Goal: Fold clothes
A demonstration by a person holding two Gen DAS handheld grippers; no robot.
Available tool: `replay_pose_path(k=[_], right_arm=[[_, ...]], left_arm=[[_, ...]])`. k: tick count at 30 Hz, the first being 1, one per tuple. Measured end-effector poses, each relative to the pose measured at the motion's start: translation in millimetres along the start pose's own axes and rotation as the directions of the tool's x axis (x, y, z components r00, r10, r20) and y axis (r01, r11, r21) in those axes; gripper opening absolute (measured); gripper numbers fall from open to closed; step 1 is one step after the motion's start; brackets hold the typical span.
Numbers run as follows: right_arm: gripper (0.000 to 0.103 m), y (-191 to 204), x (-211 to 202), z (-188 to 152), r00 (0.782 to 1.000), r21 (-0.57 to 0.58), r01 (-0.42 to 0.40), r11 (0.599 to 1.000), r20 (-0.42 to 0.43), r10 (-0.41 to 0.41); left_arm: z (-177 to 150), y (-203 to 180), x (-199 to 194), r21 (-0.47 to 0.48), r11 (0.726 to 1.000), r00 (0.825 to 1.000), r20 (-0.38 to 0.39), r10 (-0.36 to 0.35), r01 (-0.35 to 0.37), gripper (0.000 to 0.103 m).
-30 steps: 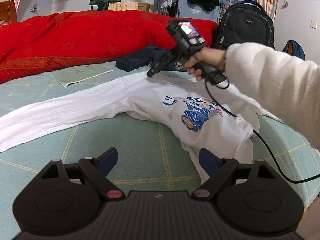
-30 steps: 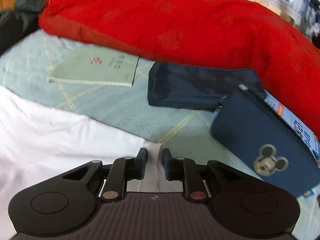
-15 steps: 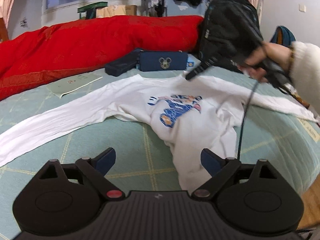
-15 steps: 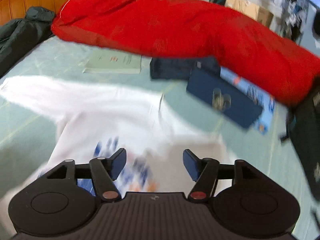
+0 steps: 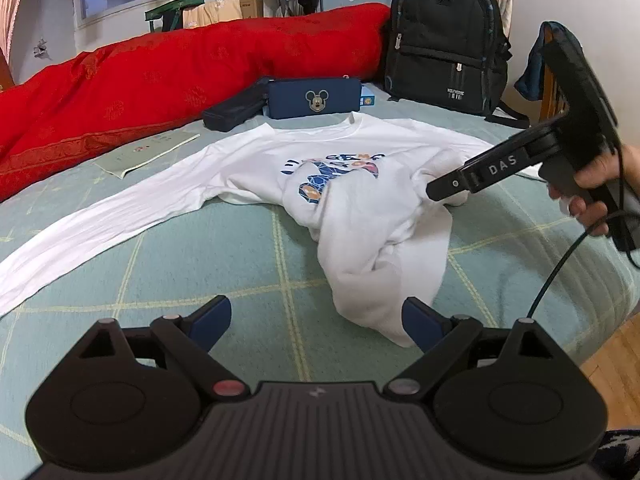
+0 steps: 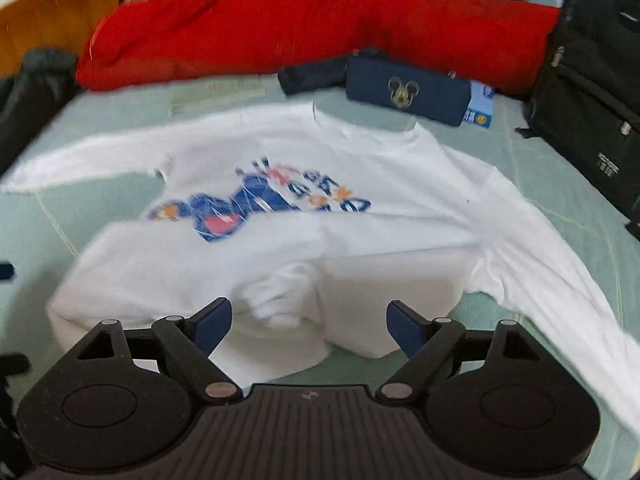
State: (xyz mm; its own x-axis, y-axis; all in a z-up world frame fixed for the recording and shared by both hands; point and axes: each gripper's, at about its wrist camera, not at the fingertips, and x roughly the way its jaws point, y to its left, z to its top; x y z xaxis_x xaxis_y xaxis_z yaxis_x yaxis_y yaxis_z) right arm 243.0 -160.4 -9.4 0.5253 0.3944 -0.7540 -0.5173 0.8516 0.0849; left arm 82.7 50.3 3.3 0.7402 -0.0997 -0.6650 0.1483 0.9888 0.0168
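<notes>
A white long-sleeved shirt (image 5: pixel 360 200) with a blue print lies on the green checked bedspread (image 5: pixel 200 264), its lower part bunched up and one sleeve stretched out to the left. My left gripper (image 5: pixel 318 320) stands open low over the bed, the shirt's crumpled hem just ahead of its right finger. In the right wrist view the same shirt (image 6: pixel 320 216) fills the middle, blurred. My right gripper (image 6: pixel 308 326) hangs over the bunched hem with its jaws opening wide and nothing pressed between them. From the left wrist view the right gripper (image 5: pixel 436 192) reaches in, held by a hand (image 5: pixel 592 184).
A red quilt (image 5: pixel 180 72) runs along the bed's far side. A navy Mickey Mouse case (image 5: pixel 314 98), a dark pouch (image 5: pixel 234 110) and a pale booklet (image 5: pixel 146 154) lie beyond the shirt. A black backpack (image 5: pixel 444 36) stands at the back right. Wooden floor (image 5: pixel 612 364) shows past the bed's right edge.
My right gripper let go of the shirt's collar, opened wide and swung back to the crumpled hem. The left gripper drifted sideways and stayed open.
</notes>
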Motion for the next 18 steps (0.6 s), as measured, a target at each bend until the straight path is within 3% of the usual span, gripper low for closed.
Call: replay_pose_path(k=[9, 13, 16, 18], right_arm=[[0.093, -14, -8, -65, 0.999, 0.175, -0.030, 0.984, -0.007, 0.032], [0.093, -45, -31, -90, 0.998, 0.288, -0.037, 0.957, 0.061, 0.021], [0.093, -76, -49, -100, 0.994, 0.366, 0.016, 0.930, 0.092, -0.053], [0.087, -101, -61, -101, 0.985, 0.402, 0.061, 0.914, 0.122, -0.119]], left_arm=[[-10, -16, -9, 0.025, 0.999, 1.000, -0.011, -0.023, 0.024, 0.092], [-13, -29, -8, 0.050, 0.997, 0.999, -0.019, -0.051, 0.051, 0.092], [-12, -40, -8, 0.077, 0.994, 0.997, -0.021, -0.069, 0.071, 0.092], [-10, -47, -9, 0.094, 0.992, 0.997, -0.015, -0.079, 0.080, 0.092]])
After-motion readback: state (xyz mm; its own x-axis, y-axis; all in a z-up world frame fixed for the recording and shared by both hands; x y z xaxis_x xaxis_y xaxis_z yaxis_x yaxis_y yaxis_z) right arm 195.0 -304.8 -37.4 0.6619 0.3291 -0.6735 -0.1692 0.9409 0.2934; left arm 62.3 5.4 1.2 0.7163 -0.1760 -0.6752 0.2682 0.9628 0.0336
